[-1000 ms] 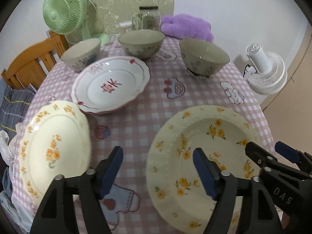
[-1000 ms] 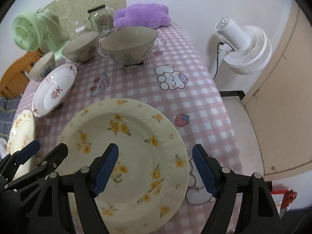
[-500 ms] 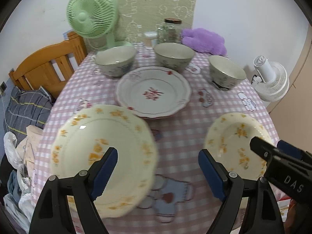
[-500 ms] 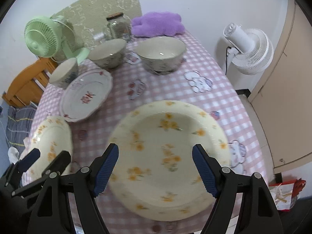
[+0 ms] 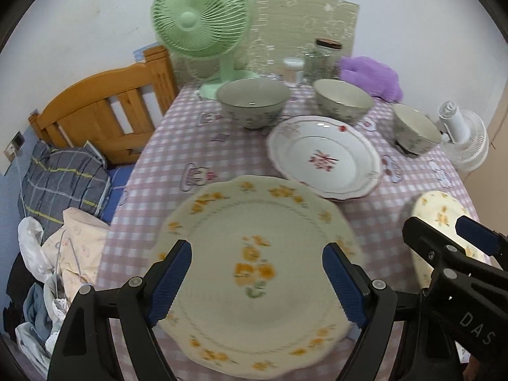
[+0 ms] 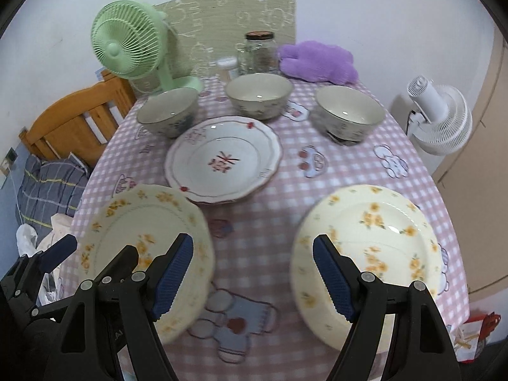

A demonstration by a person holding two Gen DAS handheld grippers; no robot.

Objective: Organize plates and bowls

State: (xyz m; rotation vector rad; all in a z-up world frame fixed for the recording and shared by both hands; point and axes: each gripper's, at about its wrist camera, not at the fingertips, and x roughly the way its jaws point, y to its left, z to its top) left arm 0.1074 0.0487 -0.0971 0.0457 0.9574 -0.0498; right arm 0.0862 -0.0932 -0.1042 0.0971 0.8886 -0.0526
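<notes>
Left wrist view: left gripper (image 5: 257,281) hangs above the yellow-flowered plate (image 5: 254,273) at the table's near left edge, its blue-padded jaws spread wide with nothing between them. Plate slightly blurred; whether the pads touch it cannot be told. Right gripper (image 5: 451,238) enters at the right of this view, over the cream soup plate (image 5: 435,209).

Right wrist view: right gripper (image 6: 252,277) also spread wide and empty, jaws straddling the bare checked tablecloth (image 6: 254,222) between the two yellow-flowered pieces. Left jaw overlaps the rim of the yellow-flowered plate (image 6: 139,228); right jaw sits at the rim of the cream soup plate (image 6: 377,238), which lies at the near right edge of the table.

White plate with red motif (image 6: 223,160) in the table's middle, its near rim just beside the yellow-flowered plate. Three bowls in a row behind it: left bowl (image 6: 168,114), middle bowl (image 6: 258,93), right bowl (image 6: 349,112), well apart from each other.

Far edge: green fan (image 6: 127,44) at the far left corner, glass jar (image 6: 258,54), purple plush (image 6: 317,63). White fan (image 6: 441,120) stands off the table's right side. Wooden bed frame (image 5: 104,111) beyond the left edge.
</notes>
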